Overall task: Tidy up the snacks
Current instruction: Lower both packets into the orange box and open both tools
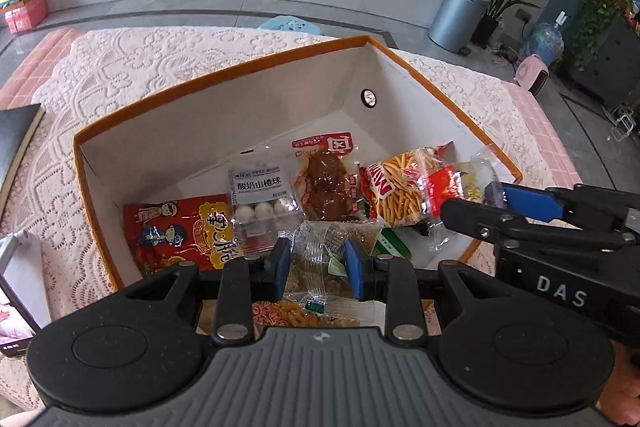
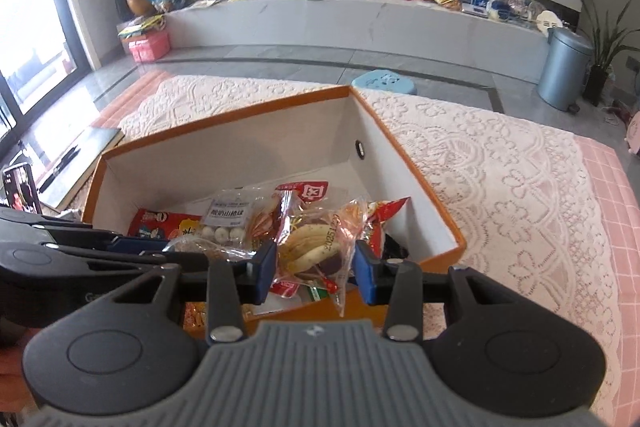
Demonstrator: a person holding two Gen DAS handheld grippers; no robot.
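An orange-rimmed white box (image 1: 224,75) (image 2: 224,109) sits on the lace-covered table and holds several snacks: a red packet (image 1: 176,227), a hawthorn-ball pack (image 1: 260,195), a brown meat pack (image 1: 326,187) and a fries bag (image 1: 404,187). My left gripper (image 1: 318,267) is shut on a clear-wrapped snack packet (image 1: 320,251) at the box's near edge. My right gripper (image 2: 316,263) is shut on a clear pack of round cakes (image 2: 312,247) over the box's near right part. The right gripper also shows in the left wrist view (image 1: 496,203), at the fries bag.
A dark book (image 2: 80,159) and a phone on a stand (image 1: 16,299) lie left of the box. Another snack packet (image 1: 288,315) lies under my left gripper. Beyond the table are a blue stool (image 2: 384,81), a grey bin (image 2: 564,67) and a long white TV bench.
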